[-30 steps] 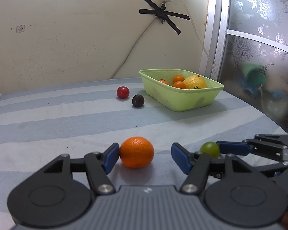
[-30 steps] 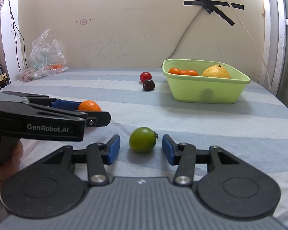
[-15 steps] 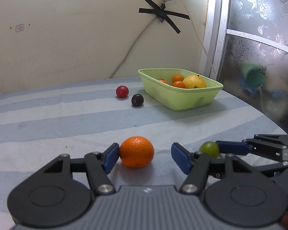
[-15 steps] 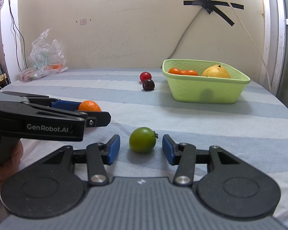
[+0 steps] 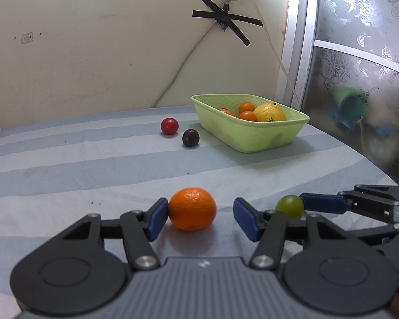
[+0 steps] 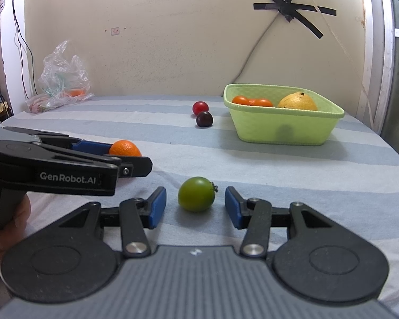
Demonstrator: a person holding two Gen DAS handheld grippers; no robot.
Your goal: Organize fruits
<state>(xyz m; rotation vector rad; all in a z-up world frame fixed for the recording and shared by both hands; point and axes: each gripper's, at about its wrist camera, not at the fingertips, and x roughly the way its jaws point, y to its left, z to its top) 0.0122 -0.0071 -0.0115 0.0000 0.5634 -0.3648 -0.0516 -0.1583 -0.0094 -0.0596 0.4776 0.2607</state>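
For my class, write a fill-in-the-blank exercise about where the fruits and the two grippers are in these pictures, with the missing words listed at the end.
1. The left gripper is open around the ______ fruit on the striped tablecloth.
2. The right gripper is open around a ______ tomato.
3. The yellow fruit lies inside the light green ______.
4. Beside the red fruit, on the cloth, sits a ______ one.

Missing words: orange; green; basket; dark purple

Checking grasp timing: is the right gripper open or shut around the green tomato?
Open. The right gripper straddles the green tomato, with striped cloth visible between the fruit and each blue pad.
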